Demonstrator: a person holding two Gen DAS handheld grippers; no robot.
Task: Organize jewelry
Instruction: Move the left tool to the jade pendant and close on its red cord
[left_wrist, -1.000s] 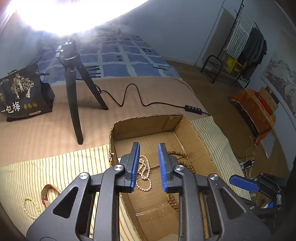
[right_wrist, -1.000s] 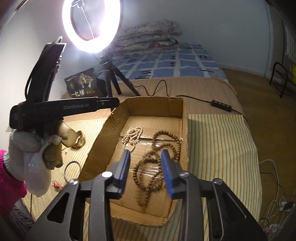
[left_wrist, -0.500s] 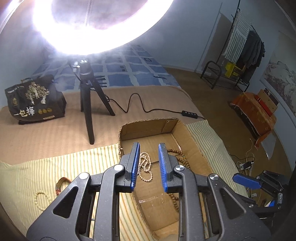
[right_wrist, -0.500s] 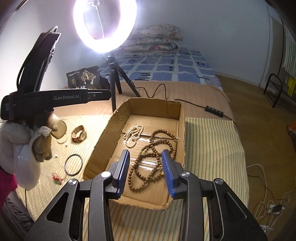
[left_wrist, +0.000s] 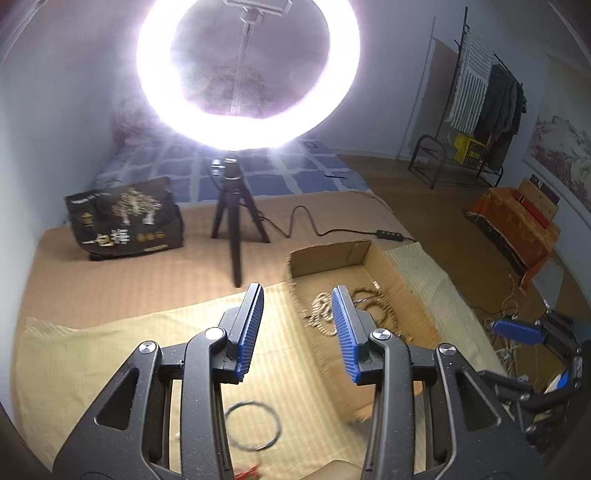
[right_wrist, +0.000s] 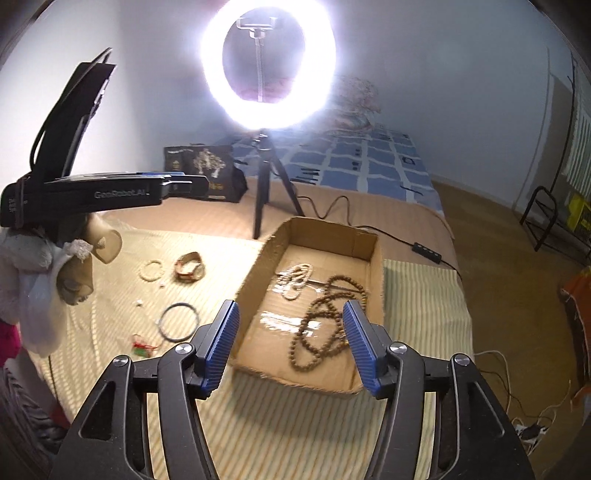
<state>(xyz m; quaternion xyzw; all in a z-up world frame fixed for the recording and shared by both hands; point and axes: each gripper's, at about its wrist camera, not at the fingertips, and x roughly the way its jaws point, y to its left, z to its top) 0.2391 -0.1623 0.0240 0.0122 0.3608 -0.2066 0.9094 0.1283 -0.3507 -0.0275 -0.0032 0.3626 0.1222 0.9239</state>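
Observation:
A cardboard box (right_wrist: 376, 266) lies on a striped yellow mat (right_wrist: 258, 424) and holds a pale bead necklace (right_wrist: 297, 278) and brown wooden bead strings (right_wrist: 325, 321). Left of the box on the mat lie a dark bangle (right_wrist: 179, 321), a pale bead bracelet (right_wrist: 150, 268), a brown band (right_wrist: 190, 266) and a small red-green charm (right_wrist: 142, 347). My right gripper (right_wrist: 291, 347) is open and empty above the box's near edge. My left gripper (left_wrist: 297, 328) is open and empty above the mat, with the bangle (left_wrist: 253, 424) below it and the box (left_wrist: 332, 254) to its right.
A lit ring light on a black tripod (right_wrist: 264, 177) stands behind the box, its cable and switch (right_wrist: 426, 253) trailing right. A black printed bag (left_wrist: 125, 221) sits at the back left. The bed's edge drops to the floor on the right.
Both grippers have opened wider and pulled back and up from the box. The left one has swung left, from over the box to over the mat with the bangle under it.

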